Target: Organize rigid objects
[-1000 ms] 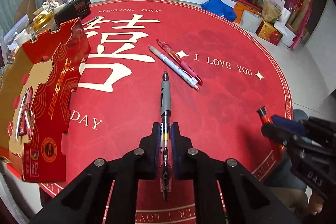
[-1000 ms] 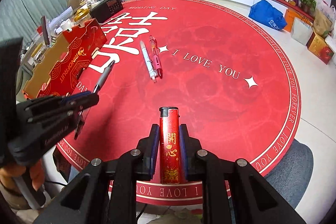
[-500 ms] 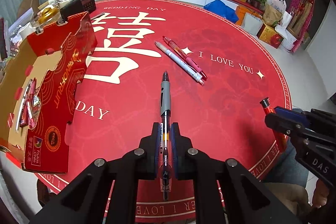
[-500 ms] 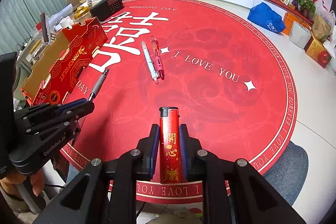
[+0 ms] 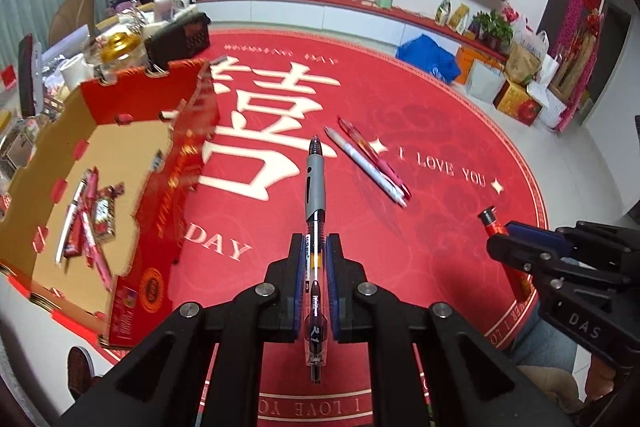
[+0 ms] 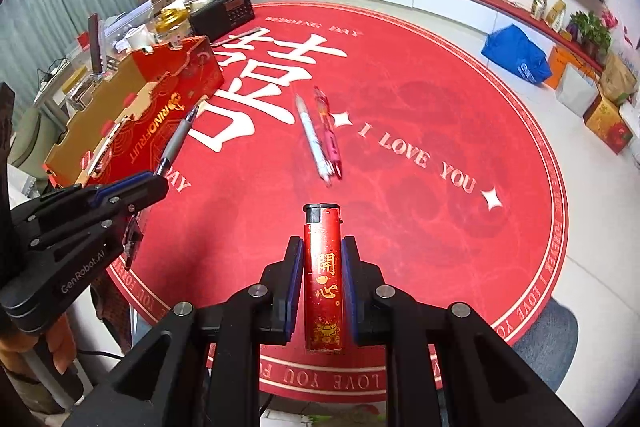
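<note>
My left gripper (image 5: 314,251) is shut on a grey-and-clear pen (image 5: 315,187) that points forward, held above the red round mat, right of the open red cardboard box (image 5: 176,155). The box holds several pens and a small packet (image 5: 86,215). My right gripper (image 6: 322,255) is shut on a red lighter (image 6: 323,279), upright above the mat's near edge. A white pen (image 5: 366,165) and a pink pen (image 5: 374,157) lie side by side mid-mat; they also show in the right wrist view, white pen (image 6: 312,139), pink pen (image 6: 328,131).
The red mat (image 6: 400,107) covers a round table. A cluttered side table with a black radio (image 6: 222,13) stands behind the box (image 6: 152,115). Bags and boxes (image 5: 516,75) line the far right wall. The left gripper shows at left in the right wrist view (image 6: 132,187).
My left gripper has risen and moved toward the box with the pen; the box interior now shows more. My right gripper has also risen a little, still holding the lighter.
</note>
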A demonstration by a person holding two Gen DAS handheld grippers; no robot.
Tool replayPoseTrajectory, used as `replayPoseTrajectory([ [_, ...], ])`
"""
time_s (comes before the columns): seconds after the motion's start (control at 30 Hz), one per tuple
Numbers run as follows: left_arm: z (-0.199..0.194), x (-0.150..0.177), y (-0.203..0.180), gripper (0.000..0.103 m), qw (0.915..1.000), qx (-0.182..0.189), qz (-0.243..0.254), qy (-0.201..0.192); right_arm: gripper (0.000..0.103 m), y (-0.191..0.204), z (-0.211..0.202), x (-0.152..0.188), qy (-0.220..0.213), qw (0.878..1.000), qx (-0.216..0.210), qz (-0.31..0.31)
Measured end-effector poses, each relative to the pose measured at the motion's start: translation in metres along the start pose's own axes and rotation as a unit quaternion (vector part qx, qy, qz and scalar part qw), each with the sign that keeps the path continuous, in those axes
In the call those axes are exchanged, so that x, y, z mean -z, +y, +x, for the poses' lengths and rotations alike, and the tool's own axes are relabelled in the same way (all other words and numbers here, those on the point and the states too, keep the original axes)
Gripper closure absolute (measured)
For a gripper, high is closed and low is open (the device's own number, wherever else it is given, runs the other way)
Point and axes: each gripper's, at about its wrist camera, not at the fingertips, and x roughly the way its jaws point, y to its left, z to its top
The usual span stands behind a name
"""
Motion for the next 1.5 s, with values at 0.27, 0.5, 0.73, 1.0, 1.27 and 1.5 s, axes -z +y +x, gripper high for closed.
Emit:
replayPoseTrajectory([
  [0.27,-0.028,-0.019,0.035,0.092,0.9983,-0.014,-0.029,-0.049,0.083,0.032,-0.007,-0.035,-0.02,0.999,-0.022,-0.028],
  [0.5,-0.051,-0.031,0.092,0.092,0.9922,-0.059,-0.072,-0.082,0.083,0.084,-0.008,-0.074,-0.04,0.995,-0.068,-0.066],
  [0.73,-0.056,-0.024,0.156,0.092,0.9809,-0.121,-0.128,-0.082,0.083,0.151,0.007,-0.101,-0.04,0.984,-0.137,-0.104],
  [1.0,-0.046,-0.015,0.2,0.093,0.971,-0.165,-0.16,-0.065,0.083,0.205,0.031,-0.122,-0.037,0.975,-0.18,-0.128],
  [1.27,-0.027,-0.02,0.216,0.093,0.9704,-0.162,-0.172,-0.052,0.083,0.22,0.058,-0.136,-0.024,0.977,-0.17,-0.127],
  [1.5,-0.011,-0.024,0.219,0.093,0.9716,-0.155,-0.174,-0.041,0.083,0.223,0.074,-0.142,-0.014,0.979,-0.164,-0.125],
])
